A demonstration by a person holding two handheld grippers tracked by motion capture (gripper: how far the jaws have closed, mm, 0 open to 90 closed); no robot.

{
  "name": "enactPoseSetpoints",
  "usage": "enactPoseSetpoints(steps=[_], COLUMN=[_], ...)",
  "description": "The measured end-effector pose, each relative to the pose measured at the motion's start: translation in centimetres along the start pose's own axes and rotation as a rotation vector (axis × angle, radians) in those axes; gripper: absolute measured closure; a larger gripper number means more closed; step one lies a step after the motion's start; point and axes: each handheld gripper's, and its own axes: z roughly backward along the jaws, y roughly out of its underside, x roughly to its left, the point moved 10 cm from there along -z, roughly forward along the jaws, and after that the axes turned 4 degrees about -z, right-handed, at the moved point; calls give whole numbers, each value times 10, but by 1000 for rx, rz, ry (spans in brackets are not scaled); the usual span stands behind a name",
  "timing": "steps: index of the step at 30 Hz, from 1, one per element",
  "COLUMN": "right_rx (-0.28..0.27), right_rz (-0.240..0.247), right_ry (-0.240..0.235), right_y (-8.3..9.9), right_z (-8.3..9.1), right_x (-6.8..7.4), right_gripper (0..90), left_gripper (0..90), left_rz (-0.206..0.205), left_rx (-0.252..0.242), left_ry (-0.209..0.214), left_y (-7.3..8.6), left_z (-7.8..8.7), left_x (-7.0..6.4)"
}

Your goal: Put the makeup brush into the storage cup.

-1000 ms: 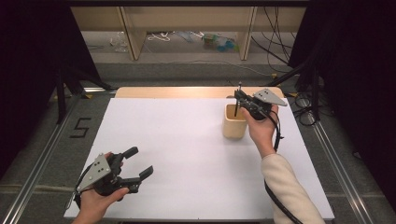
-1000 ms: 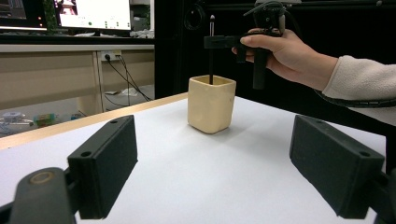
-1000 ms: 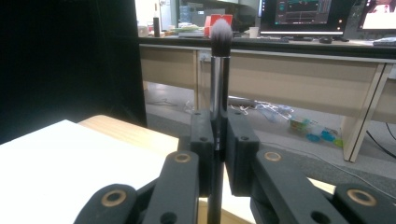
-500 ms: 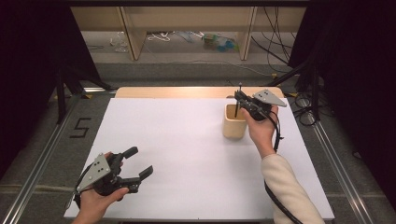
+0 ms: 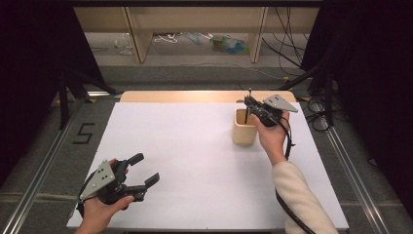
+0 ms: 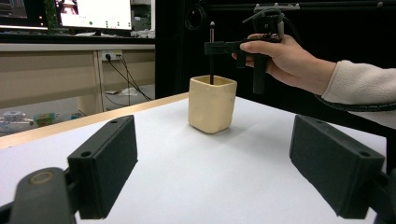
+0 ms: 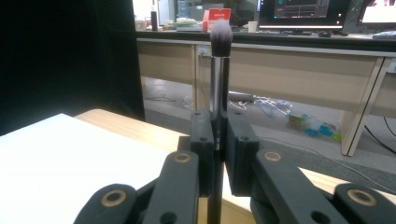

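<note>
White table (image 5: 195, 161), brush (image 7: 218, 70) upright between right gripper (image 7: 218, 149) jaws over cup (image 5: 243, 127)

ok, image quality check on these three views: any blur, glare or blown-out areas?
High view: sharp, even light, white table bright, sides black. Left gripper view: own jaws soft, cup and right gripper clearer, monitor at top left blown out. Right gripper view: brush fairly sharp between the shut jaws, table corner overexposed, background slightly soft.
</note>
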Motion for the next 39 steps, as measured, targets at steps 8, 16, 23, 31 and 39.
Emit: enactPoseSetpoints(steps=[8,16,23,31,39], right_rx=[12,26,29,36,45], right_rz=[2,-3,-4,-4,-7], right_ry=[-1,0,6,4,6], right_y=[4,8,11,14,18], right_z=[0,-1,-3,-3,-4], right_x=[-1,-2,-4,-4,-4], right_gripper=[836,836,836,836,835], left_gripper=[150,150,150,150,150], left_rz=[1,1,1,1,0], left_rx=[0,1,0,1,1], left_ry=[0,0,0,0,0], left_y=[0,0,0,0,0], left_z=[0,0,0,0,0], left_x=[0,0,0,0,0])
